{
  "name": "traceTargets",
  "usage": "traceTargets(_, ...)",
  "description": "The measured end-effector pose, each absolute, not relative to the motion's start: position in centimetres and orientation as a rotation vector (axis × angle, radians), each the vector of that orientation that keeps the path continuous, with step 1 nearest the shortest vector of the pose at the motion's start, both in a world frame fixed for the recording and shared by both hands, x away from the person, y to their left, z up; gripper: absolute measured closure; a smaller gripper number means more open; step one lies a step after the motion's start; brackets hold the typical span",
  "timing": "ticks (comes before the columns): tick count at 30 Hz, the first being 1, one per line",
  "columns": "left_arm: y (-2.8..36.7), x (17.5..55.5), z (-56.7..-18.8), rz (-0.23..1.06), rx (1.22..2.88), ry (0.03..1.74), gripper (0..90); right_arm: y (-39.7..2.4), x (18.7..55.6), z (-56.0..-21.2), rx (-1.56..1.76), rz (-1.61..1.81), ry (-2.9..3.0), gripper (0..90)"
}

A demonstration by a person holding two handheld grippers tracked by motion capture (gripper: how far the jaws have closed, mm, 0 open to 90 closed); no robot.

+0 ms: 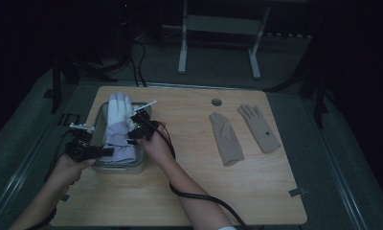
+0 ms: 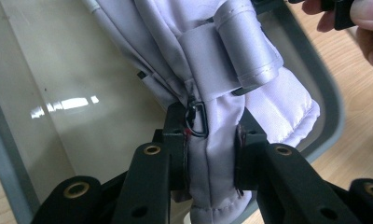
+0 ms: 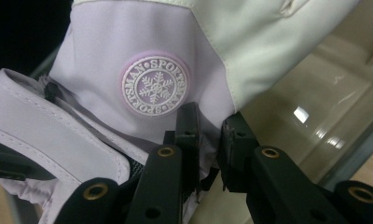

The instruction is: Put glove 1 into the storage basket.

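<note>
A white and lilac ski glove [image 1: 118, 125] lies in a grey tray [image 1: 97, 125] at the table's left. My left gripper [image 1: 107, 151] is shut on the glove's cuff [image 2: 212, 158], beside a small black clip [image 2: 197, 120]. My right gripper [image 1: 133, 133] pinches the glove's lilac edge [image 3: 208, 135] just below a round snowflake badge [image 3: 154, 87]. Both sets of jaws have fabric between them. Whether the glove rests on the tray floor or hangs just above it, I cannot tell.
Two beige knit gloves [image 1: 226, 139] [image 1: 259, 127] lie flat on the right half of the wooden table [image 1: 189, 191]. A round hole [image 1: 216, 101] sits near the far edge. A cable [image 1: 204, 197] trails from my right gripper across the table's front.
</note>
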State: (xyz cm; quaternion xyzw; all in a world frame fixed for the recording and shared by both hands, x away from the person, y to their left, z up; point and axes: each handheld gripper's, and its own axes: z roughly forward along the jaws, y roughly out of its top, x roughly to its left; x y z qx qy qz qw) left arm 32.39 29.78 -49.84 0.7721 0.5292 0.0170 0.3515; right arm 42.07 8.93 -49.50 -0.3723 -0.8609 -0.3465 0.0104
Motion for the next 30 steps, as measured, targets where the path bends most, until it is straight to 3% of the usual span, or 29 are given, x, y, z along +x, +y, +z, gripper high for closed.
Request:
traceTargets(6,29.1,32.5,-49.9,0.062,2.050,1.382,68.2,9.2,42.1,-50.3,-1.174,-1.012,-2.696,79.5)
traceTargets(14,28.9,32.4,-50.0,0.131,2.037,1.386,48.6,9.2,42.2,-50.7,-1.189,-0.961,-2.727,80.2)
traceTargets(22,28.8,32.6,-50.2,0.179,2.006,1.405,45.7,10.3,42.2,-50.7,-1.148,-0.841,-2.840,78.0)
traceTargets(26,28.6,32.4,-50.2,0.201,2.007,1.403,45.4,10.0,42.3,-50.3,-1.113,-0.866,-2.844,65.8)
traceTargets(29,28.6,32.1,-50.1,0.221,2.005,1.406,45.4,9.3,42.4,-49.4,-1.128,-0.954,-2.805,47.9)
traceTargets(30,28.6,32.1,-50.0,0.223,1.991,1.406,45.5,9.0,42.3,-49.0,-1.105,-0.987,-2.803,46.0)
